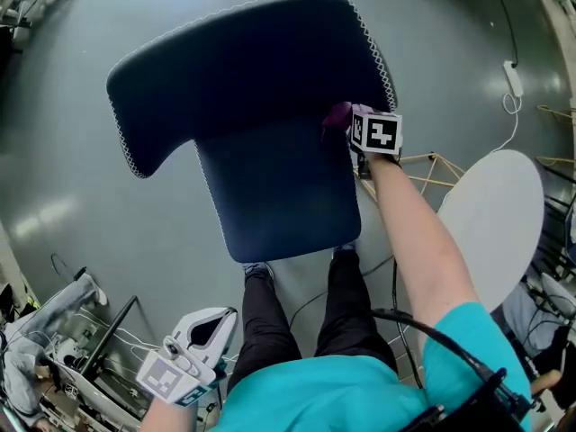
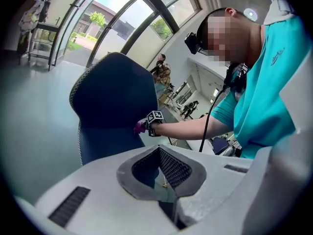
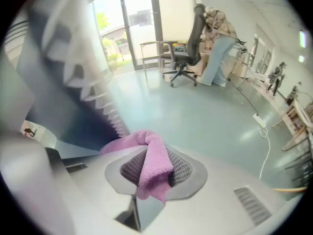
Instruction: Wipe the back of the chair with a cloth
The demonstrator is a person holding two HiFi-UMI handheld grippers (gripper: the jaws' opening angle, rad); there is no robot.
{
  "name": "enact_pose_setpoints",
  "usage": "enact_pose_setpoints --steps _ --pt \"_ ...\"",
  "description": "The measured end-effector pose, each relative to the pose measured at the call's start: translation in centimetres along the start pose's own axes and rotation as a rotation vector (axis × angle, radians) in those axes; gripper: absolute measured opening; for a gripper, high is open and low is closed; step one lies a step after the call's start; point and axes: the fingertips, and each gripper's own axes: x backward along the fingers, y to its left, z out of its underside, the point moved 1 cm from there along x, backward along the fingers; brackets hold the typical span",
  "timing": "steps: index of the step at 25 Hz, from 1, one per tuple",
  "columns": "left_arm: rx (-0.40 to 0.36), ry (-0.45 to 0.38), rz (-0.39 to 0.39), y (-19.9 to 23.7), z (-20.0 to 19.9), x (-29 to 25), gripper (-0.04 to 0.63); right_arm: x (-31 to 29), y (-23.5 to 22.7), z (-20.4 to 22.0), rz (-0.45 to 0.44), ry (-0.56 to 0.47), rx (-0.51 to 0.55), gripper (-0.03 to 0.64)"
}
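A dark navy chair point(image 1: 261, 88) with white edge stitching stands in front of me, its back facing me. My right gripper point(image 1: 360, 131) is shut on a purple cloth point(image 1: 337, 117) and holds it against the right side of the chair back. In the right gripper view the cloth point(image 3: 155, 160) hangs folded between the jaws of that gripper point(image 3: 151, 173), beside the blurred chair edge point(image 3: 73, 111). My left gripper point(image 1: 205, 329) hangs low at my left side, away from the chair. Its jaws point(image 2: 159, 168) are shut with nothing in them. It looks at the chair point(image 2: 112, 102) and the cloth point(image 2: 141, 127).
A round white table point(image 1: 495, 214) on wooden legs point(image 1: 423, 174) stands close at the right. A power strip with cable point(image 1: 513, 79) lies on the grey floor. Cluttered gear point(image 1: 54, 358) sits lower left. A black office chair point(image 3: 188, 43) and a person point(image 3: 217, 38) are far behind.
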Motion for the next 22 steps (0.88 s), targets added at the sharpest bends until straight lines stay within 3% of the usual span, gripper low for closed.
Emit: enact_pose_setpoints --steps 2,4,8,11,14,18,22 --pt "-0.03 0.01 0.013 -1.5 -1.3 -1.7 0.003 0.8 -3.0 -0.9 0.044 -0.002 0.058 0.087" --pt "-0.049 0.008 0.018 -3.5 -2.5 -2.8 0.003 2.8 -3.7 -1.5 0.021 -0.003 0.109 0.087" --pt "-0.094 -0.008 0.011 -8.8 -6.2 -4.1 0.003 9.3 -3.4 -0.9 -0.104 -0.005 0.141 0.087" --pt "-0.121 -0.068 -0.019 -12.0 -9.6 -4.1 0.003 15.5 -2.2 -1.3 -0.227 -0.036 0.234 0.087" --pt "-0.101 -0.137 -0.059 -14.4 -12.2 -2.0 0.003 22.7 -0.1 -2.2 -0.333 -0.065 0.323 0.087" --pt "-0.094 -0.209 -0.1 -17.3 -14.6 0.9 0.003 30.6 1.9 -3.3 -0.42 -0.114 0.428 0.087" --pt "-0.106 -0.269 -0.131 -20.0 -16.2 3.5 0.003 36.8 2.9 -4.2 -0.489 -0.157 0.464 0.087"
